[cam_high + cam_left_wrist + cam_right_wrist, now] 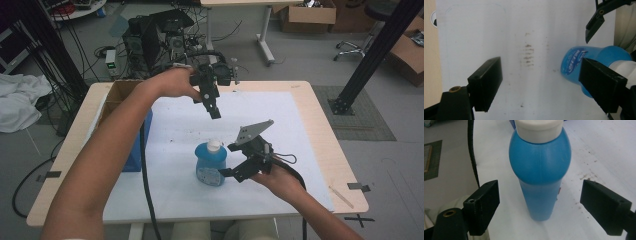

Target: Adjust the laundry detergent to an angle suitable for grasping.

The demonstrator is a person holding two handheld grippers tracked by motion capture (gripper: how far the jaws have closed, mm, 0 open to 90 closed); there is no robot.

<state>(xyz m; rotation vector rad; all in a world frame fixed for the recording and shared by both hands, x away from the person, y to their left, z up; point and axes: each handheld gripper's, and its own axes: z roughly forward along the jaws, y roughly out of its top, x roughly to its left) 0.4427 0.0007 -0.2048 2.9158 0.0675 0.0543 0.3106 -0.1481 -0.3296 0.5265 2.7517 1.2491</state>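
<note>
A blue bottle [211, 165] with a white cap [214, 145] stands upright on the white mat [175, 135] near the person's edge of the table [320, 125]. The right gripper [231, 172] sits just beside the bottle on its right, jaws spread wide; in the right gripper view the bottle stands between them, touching neither. The left gripper [214, 111] hangs above the mat beyond the bottle, jaws also spread, holding nothing.

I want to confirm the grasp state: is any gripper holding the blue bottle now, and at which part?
Nothing is held. The right gripper is open, jaws apart from the blue bottle. The left gripper is open above the table.
</note>
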